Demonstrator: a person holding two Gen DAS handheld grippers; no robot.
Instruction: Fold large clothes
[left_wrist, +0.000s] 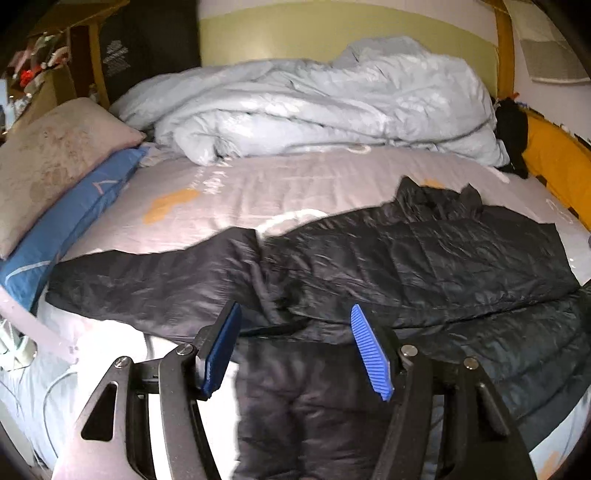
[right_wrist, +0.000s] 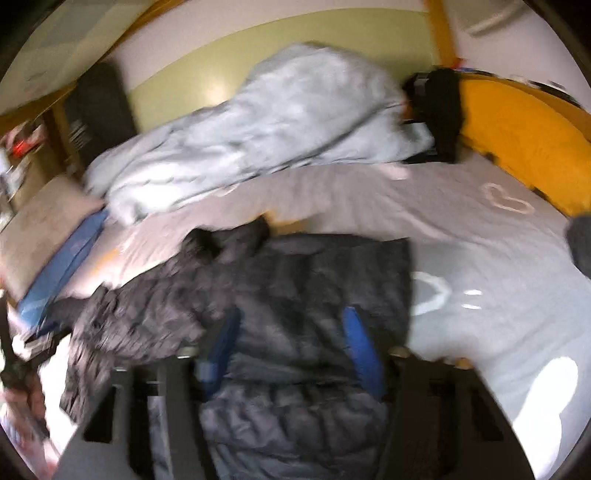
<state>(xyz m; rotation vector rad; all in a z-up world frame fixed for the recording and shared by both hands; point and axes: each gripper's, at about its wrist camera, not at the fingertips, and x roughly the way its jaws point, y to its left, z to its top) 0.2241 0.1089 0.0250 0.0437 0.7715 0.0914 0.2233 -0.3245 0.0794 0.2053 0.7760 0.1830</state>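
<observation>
Quilted black jacket (left_wrist: 424, 254) – puffy, crinkled – sprawls across grey sheet (left_wrist: 258, 192); both ribbed-pad claws (left_wrist: 295, 350) (right_wrist: 291, 347) gape, ungripping.

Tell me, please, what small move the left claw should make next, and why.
Probably lower the left claw and close on the near edge of the black jacket. Its blue fingers stand apart with nothing between them, and the jacket lies spread on the bed sheet. The right claw also looks open, though blurred.

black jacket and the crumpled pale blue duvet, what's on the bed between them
Only bare grey bedsheet with orange and white prints lies between the black jacket and the duvet, clearest in the left wrist view.
</observation>
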